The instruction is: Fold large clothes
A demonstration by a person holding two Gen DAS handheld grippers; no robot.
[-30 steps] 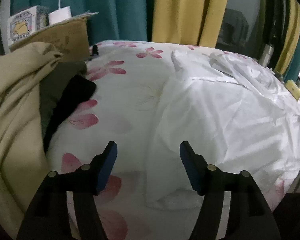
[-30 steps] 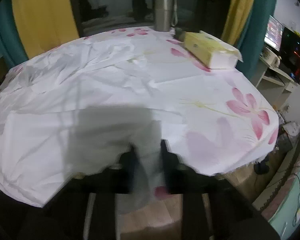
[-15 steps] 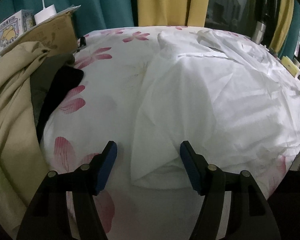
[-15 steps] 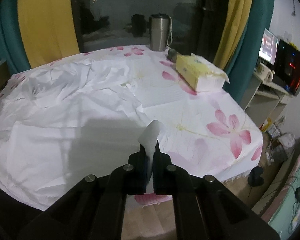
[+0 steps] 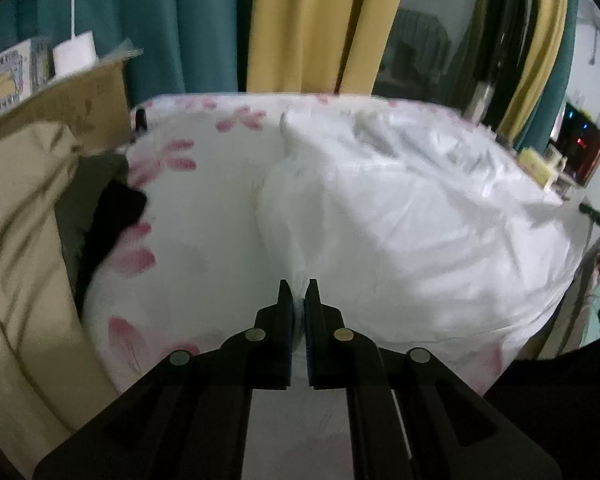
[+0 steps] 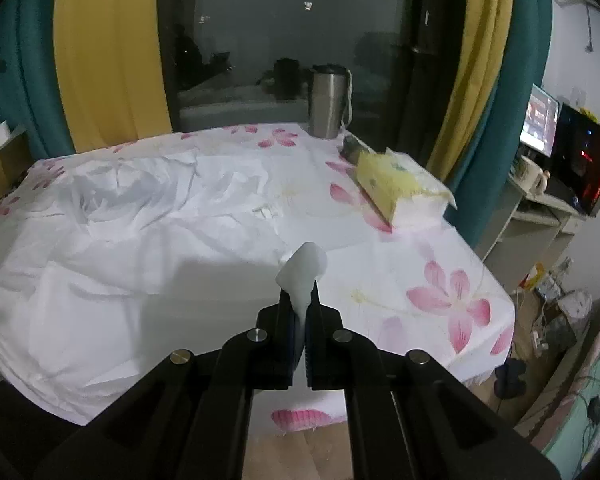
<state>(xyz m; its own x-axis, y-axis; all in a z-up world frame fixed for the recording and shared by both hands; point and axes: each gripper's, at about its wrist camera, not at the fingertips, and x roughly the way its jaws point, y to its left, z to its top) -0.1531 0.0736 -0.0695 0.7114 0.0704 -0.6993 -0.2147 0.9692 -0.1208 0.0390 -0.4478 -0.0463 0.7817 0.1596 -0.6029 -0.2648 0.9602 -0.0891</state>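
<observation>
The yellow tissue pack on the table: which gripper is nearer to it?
Right. The right gripper, shut on the white garment's near edge, has the tissue pack just ahead to its right. The left gripper grips the garment's opposite corner; from there the pack sits far across the table.

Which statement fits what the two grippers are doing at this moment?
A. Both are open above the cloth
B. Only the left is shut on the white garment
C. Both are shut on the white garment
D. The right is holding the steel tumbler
C: the left gripper pinches a fold of the white garment, and the right gripper has a tuft of it bunched between its fingers.
</observation>
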